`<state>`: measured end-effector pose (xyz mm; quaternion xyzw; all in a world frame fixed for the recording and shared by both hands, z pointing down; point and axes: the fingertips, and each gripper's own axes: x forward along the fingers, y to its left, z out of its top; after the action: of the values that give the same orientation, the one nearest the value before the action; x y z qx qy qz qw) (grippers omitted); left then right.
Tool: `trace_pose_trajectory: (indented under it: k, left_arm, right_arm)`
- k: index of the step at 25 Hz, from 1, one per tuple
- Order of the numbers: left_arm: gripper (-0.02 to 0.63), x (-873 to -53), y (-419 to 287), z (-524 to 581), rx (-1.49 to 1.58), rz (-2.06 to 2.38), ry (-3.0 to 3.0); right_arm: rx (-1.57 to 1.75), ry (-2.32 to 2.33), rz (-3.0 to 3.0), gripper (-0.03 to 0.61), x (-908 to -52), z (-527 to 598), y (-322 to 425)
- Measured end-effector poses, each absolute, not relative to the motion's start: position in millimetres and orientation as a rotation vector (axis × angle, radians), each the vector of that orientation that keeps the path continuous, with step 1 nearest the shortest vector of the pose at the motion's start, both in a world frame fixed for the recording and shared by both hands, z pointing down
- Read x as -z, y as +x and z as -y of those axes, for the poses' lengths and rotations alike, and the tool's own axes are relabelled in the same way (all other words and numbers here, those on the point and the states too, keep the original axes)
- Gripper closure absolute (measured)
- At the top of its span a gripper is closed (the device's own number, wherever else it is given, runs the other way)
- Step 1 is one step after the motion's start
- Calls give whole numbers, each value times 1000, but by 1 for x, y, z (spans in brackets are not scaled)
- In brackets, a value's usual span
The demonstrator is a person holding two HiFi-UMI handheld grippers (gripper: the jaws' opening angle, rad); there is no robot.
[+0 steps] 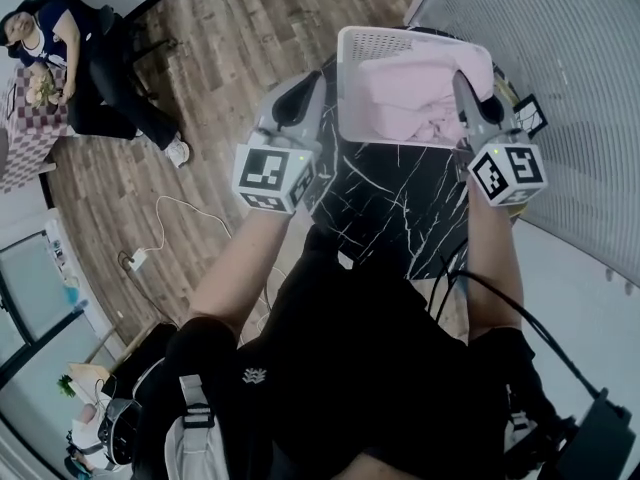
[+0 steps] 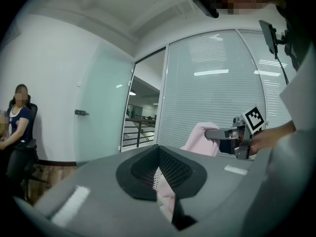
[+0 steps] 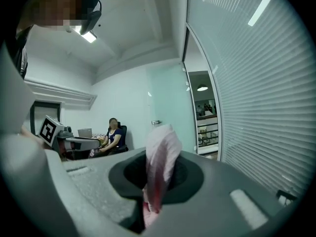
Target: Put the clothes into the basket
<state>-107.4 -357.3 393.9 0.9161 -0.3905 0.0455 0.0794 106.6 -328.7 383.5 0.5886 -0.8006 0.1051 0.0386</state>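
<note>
Head view: looking steeply down on a white basket [image 1: 345, 78] set on a black marbled desk [image 1: 390, 213], with a pink garment [image 1: 410, 93] bunched inside its rim. Gripped at two places: left tool [image 1: 318, 80] by the basket's left wall, right tool [image 1: 463, 86] over the right side. Kept well apart, presumably so as to hold the cloth spread across the opening and let it go in flat rather than as a lump.

Left gripper view: clenched on a fold of the pink garment [image 2: 167, 197], squeezed into the narrow gap between the jaws. Beyond it, more of the same cloth rising toward the other tool.

Right gripper view: likewise clamped tight, with a pink fold [image 3: 159, 167] standing up from between the jaws and trailing down in front. Both held close to level, probably to keep the cloth hanging below the jaws and over the basket instead of draping back onto the tools.

Judged near the end of the step: garment within the basket's outline, not yet let go. Cannot tell whether resting on the basket's bottom or hanging free. Next, likely a release at both ends, with care not to leave an edge snagged over the rim.

Off to one side, a seated person [image 1: 60, 58] on the wooden floor [image 1: 230, 28], taking no part.
</note>
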Motion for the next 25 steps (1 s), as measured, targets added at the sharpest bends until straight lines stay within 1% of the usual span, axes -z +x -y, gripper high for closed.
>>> trace_pose_trajectory:
  k: [7,15,21,25]
  left_arm:
    - [606,-413,-88,352,-204,1117,2785]
    - [607,-413,-76,348,-218,1081,2839]
    - [607,-418,-86,346,-236,1093,2838]
    - [606,-432,-95,347,-263,1113,2824]
  right_arm:
    - [-405,1783,2440,546,-428,332,108]
    - [-391,1710,2363,547,-461,339,107]
    - [-331,1635,2315,546,-477,338,98]
    - [-349,1614,2290,546,-493,340,99]
